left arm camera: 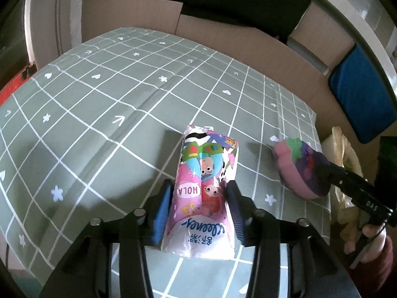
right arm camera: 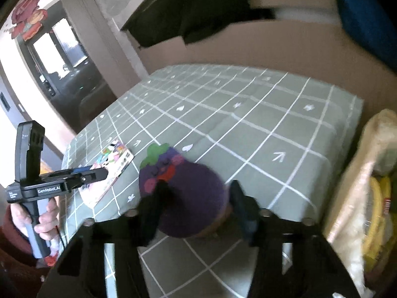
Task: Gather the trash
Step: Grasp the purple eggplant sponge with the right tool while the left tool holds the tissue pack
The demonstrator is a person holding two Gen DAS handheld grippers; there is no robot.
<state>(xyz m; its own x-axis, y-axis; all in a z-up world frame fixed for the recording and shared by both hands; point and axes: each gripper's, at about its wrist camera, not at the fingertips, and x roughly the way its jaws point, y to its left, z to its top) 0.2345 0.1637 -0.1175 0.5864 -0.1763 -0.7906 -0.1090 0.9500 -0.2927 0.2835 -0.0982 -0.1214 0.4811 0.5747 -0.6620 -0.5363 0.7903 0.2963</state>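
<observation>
A tissue pack (left arm camera: 206, 193) with bright cartoon print lies on the green checked tablecloth (left arm camera: 99, 99). My left gripper (left arm camera: 198, 211) is shut on it, both blue pads (left arm camera: 162, 213) pressing its sides. The right wrist view shows the same tissue pack (right arm camera: 111, 168) at the left, in the left gripper (right arm camera: 99, 173) held by a hand. A purple eggplant plush toy (right arm camera: 188, 193) with a green top sits near the table's right edge. My right gripper (right arm camera: 196, 201) is shut on it, one finger on each side. In the left wrist view, the plush toy (left arm camera: 300, 168) appears at the right.
A translucent plastic bag (right arm camera: 367, 193) with yellow and white contents hangs just off the table's right edge. Cardboard panels (left arm camera: 223, 39) wall the far side of the table, with dark cloth above. A blue cushion (left arm camera: 359, 94) is at the right.
</observation>
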